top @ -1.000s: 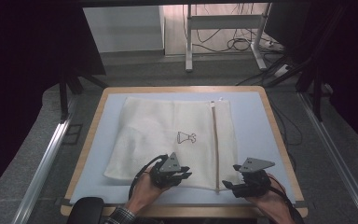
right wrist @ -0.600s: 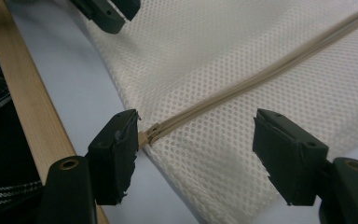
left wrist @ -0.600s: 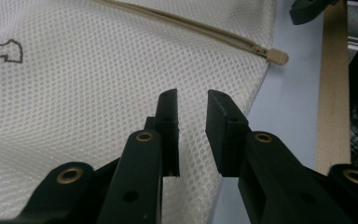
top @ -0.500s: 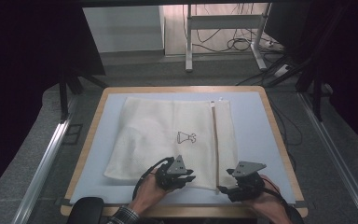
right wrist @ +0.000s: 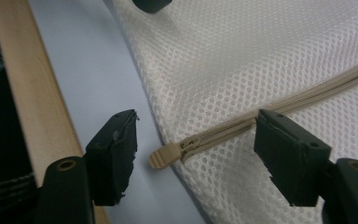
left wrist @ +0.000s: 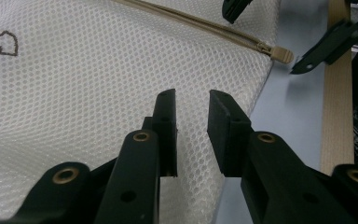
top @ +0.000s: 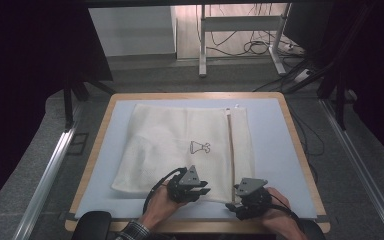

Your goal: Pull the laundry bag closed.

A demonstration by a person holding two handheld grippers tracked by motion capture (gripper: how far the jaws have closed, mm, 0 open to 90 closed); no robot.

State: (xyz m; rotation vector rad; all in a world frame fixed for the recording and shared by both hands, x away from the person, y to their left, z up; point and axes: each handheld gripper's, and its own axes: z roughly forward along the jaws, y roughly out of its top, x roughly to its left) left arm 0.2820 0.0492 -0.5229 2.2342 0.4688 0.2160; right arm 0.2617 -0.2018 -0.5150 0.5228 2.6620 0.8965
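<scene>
Zipper pull (right wrist: 168,156) between wide-spread jaws of right gripper (right wrist: 193,154), zipper (right wrist: 279,109) running away; left gripper (left wrist: 192,133) beside, narrowly parted over mesh bag (left wrist: 74,93).

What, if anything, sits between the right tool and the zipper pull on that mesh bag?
Nothing visible does. The right tool is open, its jaws standing on either side of the tan zipper pull, which lies at the mesh bag's near edge on the blue mat, uncovered.
</scene>
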